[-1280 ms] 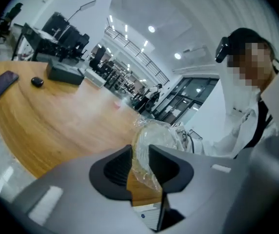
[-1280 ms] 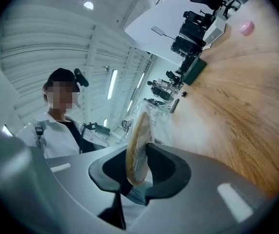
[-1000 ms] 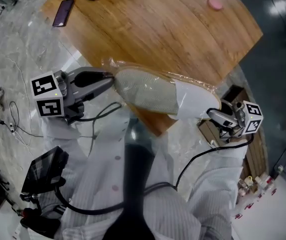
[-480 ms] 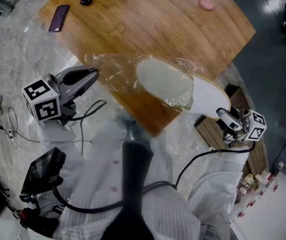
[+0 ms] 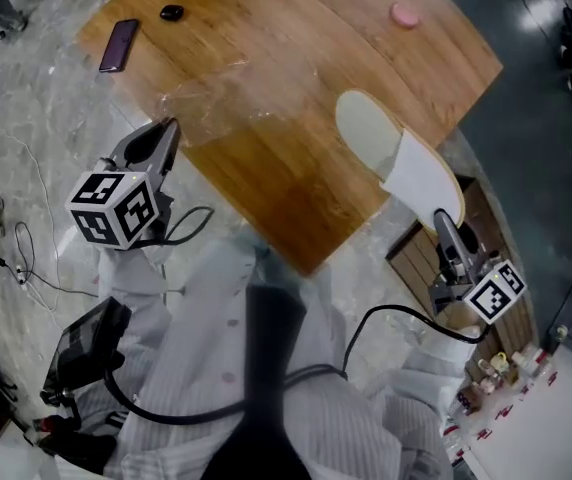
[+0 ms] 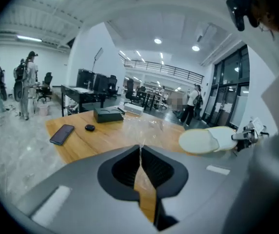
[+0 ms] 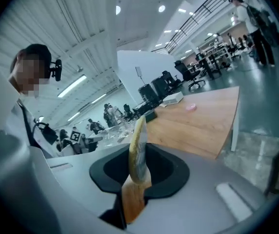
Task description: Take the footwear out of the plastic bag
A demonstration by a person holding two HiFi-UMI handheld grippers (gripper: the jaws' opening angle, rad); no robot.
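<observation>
At the far left of the wooden table (image 5: 296, 58) lies a dark phone (image 5: 119, 45), with a small black thing (image 5: 171, 12) near it. My left gripper (image 5: 166, 130) sits just off the table's left edge. Its jaws are pressed together on a thin edge of the clear plastic bag (image 5: 231, 98). The rest of the bag lies crumpled on the wood. Well apart from it, to the right, the pale slipper (image 5: 391, 148) is out of the bag, at the table's right edge. My right gripper (image 5: 444, 223) holds the slipper by its white near end, jaws partly apart and clamped on its rim. A small pink thing (image 5: 403, 13) lies at the far right of the table.
</observation>
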